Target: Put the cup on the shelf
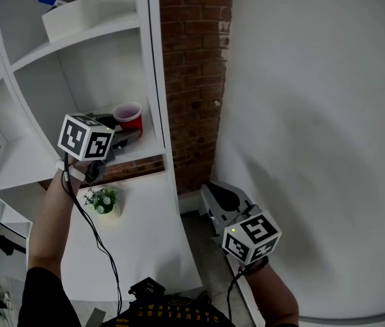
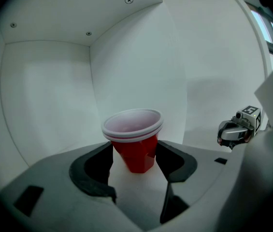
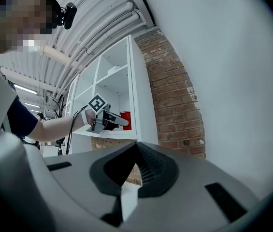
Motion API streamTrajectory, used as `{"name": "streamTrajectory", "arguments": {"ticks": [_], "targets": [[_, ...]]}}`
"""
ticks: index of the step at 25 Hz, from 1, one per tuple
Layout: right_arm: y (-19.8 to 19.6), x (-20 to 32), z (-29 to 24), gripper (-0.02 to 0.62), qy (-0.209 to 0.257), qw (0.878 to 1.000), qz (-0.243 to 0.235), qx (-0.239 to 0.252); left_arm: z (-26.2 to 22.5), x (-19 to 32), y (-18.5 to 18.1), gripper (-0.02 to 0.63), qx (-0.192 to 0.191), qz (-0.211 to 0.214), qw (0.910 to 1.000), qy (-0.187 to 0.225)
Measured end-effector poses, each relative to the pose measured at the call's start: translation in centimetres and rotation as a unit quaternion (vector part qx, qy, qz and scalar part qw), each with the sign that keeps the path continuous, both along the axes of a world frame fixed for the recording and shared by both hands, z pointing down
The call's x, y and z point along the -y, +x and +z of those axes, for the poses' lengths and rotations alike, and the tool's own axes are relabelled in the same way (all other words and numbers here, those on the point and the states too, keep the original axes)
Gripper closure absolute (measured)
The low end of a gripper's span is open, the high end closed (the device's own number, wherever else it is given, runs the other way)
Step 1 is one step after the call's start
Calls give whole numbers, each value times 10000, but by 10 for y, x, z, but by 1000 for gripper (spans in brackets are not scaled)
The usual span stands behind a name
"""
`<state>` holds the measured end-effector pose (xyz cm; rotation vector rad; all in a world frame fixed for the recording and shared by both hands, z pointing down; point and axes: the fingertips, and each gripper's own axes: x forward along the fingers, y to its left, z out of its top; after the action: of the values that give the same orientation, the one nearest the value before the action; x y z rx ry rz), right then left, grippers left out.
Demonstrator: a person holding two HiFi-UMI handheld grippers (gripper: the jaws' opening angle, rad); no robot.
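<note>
One cup [image 2: 134,138] | on shelf [image 2: 135,190] | between spread left hand-held gripper [image 2: 135,154] jaws

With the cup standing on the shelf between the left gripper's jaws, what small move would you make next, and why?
I would probably open the left gripper slightly wider. The red cup stands upright on the shelf, and the jaws sit so close to its sides that I cannot tell whether they touch it. Pulling back first might tip it.

A small plant [image 1: 101,199] sits on the white tabletop [image 1: 152,231]. A brick pillar [image 1: 193,80] rises to its right, and a white box [image 1: 69,18] sits far left.
</note>
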<state>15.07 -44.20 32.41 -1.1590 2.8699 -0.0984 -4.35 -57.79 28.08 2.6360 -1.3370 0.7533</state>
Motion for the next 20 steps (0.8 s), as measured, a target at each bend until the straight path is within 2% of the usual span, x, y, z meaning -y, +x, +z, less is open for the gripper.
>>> {"name": "streamTrajectory", "arguments": {"ticks": [13,20], "targets": [[5,0,-2,598,-7,9998,147,96,-1,-1,-6,337,145,-81,9999,45],[7,-5,-3,598,-2,9998,148,108,-6,-14,-7,337,58,4,9999,107]]}}
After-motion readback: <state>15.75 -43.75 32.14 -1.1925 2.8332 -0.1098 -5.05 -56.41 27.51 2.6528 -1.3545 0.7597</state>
